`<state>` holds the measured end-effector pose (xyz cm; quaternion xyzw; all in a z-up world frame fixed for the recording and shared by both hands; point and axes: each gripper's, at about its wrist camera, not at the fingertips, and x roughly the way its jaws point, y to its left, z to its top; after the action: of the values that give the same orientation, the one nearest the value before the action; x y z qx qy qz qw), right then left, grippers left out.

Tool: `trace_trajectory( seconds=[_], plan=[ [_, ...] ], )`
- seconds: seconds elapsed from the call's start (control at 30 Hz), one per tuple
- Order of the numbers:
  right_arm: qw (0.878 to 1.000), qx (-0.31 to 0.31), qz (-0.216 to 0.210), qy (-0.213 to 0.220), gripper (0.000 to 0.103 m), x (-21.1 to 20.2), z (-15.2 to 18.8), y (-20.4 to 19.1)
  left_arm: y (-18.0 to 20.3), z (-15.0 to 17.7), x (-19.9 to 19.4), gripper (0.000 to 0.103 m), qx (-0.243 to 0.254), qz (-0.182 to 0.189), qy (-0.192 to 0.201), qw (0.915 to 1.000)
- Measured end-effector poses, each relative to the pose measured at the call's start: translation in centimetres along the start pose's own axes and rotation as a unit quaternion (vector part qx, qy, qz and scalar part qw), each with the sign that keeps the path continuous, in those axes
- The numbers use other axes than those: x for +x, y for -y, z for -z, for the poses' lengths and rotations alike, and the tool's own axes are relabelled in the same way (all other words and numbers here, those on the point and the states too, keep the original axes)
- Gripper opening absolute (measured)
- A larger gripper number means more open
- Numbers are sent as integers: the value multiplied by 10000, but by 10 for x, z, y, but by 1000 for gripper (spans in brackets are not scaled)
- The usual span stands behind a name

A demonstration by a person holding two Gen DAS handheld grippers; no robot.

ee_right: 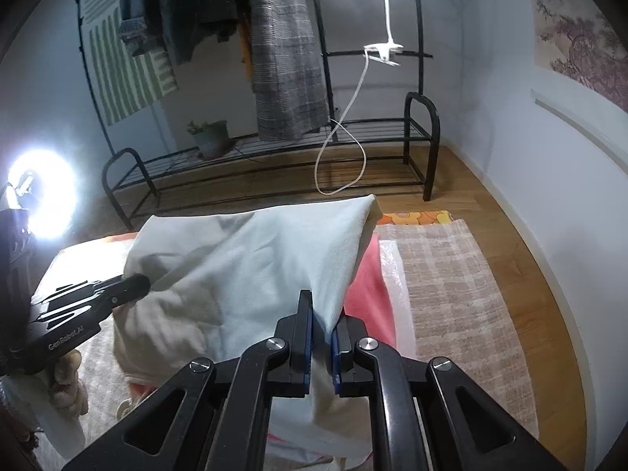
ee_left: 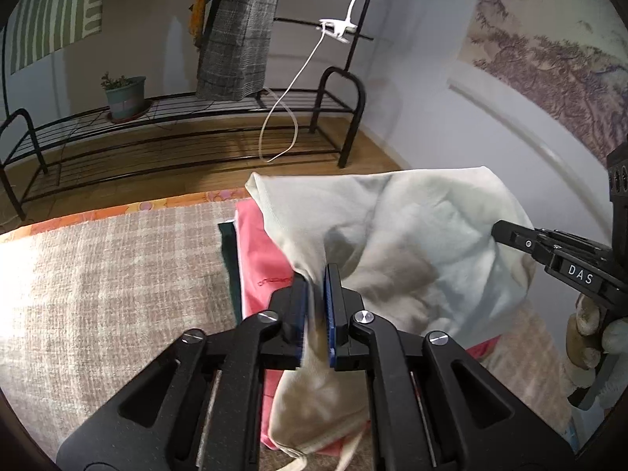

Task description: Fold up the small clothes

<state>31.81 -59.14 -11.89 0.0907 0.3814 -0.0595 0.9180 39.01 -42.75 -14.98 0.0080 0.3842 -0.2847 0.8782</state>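
Left wrist: both grippers [ee_left: 316,306] [ee_right: 322,337] pinch cream garment [ee_left: 412,235], lifted.

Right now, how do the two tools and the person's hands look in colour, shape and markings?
Both the left tool and the right tool are matte black, with angular linkage arms, silver screws and blue pads. White lettering reads "DAS" on the right tool and "GenRobot.AI" on the left. The right hand wears a soiled pale knitted glove.
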Motion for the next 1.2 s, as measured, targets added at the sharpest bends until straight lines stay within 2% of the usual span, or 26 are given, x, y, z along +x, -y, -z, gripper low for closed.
trace_trajectory(
  seconds=[0.03, 0.07, 0.1, 0.13, 0.17, 0.2, 0.47, 0.73, 0.97, 1.2],
  plan=[
    [10000, 13, 46, -14, 5, 2, 2, 0, 0, 0, 1, 6, 23, -67, 6, 10000],
    [9998, 0, 192, -44, 6, 7, 2, -1, 0, 0, 0, 11, 42, -131, 12, 9999],
    [9995, -25, 307, -75, 11, 10, 3, -1, 0, 0, -1, 19, 55, -146, 15, 9999],
    [9988, -84, 471, -131, 22, 12, 4, -4, -1, 0, -3, 23, 53, -115, 16, 9999],
    [9982, -115, 559, -174, 28, 13, 4, -5, -2, 1, -6, 28, 60, -94, 29, 9999],
    [9980, -130, 598, -175, 31, 13, 5, -7, -2, 1, -10, 28, 95, -108, 48, 9999],
    [9971, -54, 753, -7, 31, -19, 0, -19, -10, 9, -49, 28, 134, -79, 138, 9998],
    [9966, 102, 787, 214, 31, -74, 2, -38, -17, 18, -118, 28, 173, -19, 352, 9992],
    [9960, 32, 787, 410, 31, -132, 13, -82, -25, 29, -191, 28, 179, 11, 631, 9978],
    [9958, 27, 701, 593, 31, -189, 30, -134, -33, 59, -268, 28, 305, -2, 878, 9957]
  ],
)
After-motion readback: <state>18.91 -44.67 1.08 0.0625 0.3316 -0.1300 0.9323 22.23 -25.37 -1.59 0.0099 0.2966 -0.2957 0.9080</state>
